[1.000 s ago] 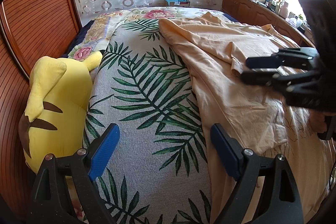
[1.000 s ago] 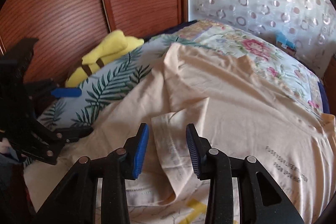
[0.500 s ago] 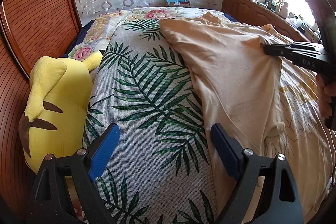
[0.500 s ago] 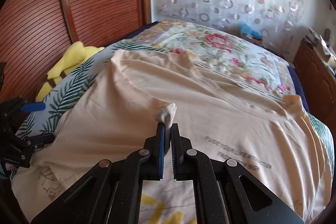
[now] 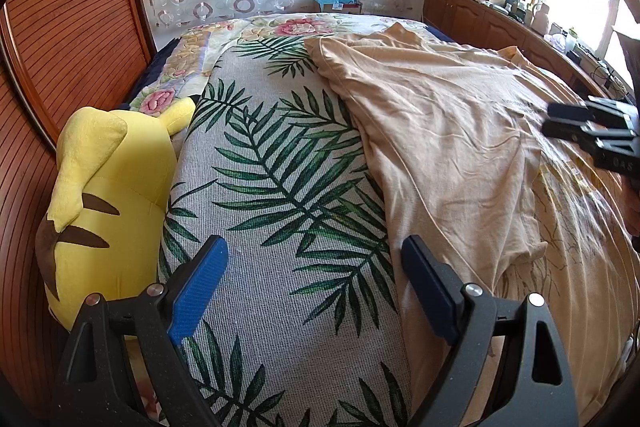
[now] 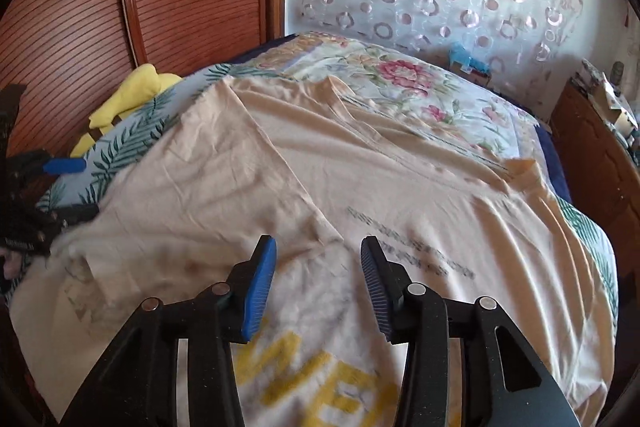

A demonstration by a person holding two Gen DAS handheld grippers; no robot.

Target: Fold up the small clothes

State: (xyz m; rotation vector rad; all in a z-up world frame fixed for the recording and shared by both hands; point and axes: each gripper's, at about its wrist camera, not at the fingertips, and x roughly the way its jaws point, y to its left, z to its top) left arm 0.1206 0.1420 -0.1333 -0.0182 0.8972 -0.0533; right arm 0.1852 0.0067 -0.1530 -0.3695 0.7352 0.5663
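The printed lettering on the peach T-shirt (image 6: pixel 360 167) is blurred. The soft, creased shirt is spread on the leaf-patterned bed (image 5: pixel 272 187). The right gripper (image 6: pixel 318 279) is seen opening, nothing between; the left gripper (image 5: pixel 312 287) is held wide apart, empty.

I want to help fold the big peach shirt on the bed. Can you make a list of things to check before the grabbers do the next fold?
1. Right gripper has let go: ok, its jaws are opening and no cloth is between them.
2. Left gripper is ready: ok, wide open and empty above the leaf-print cover.
3. The left side of the peach shirt is folded over: ok, a flap lies across the front.
4. Flap lies smooth: not ok, it has wrinkles.
5. Yellow plush toy is clear of the shirt: ok, it sits apart by the wooden wall.
6. The far sleeve is flat: cannot tell.
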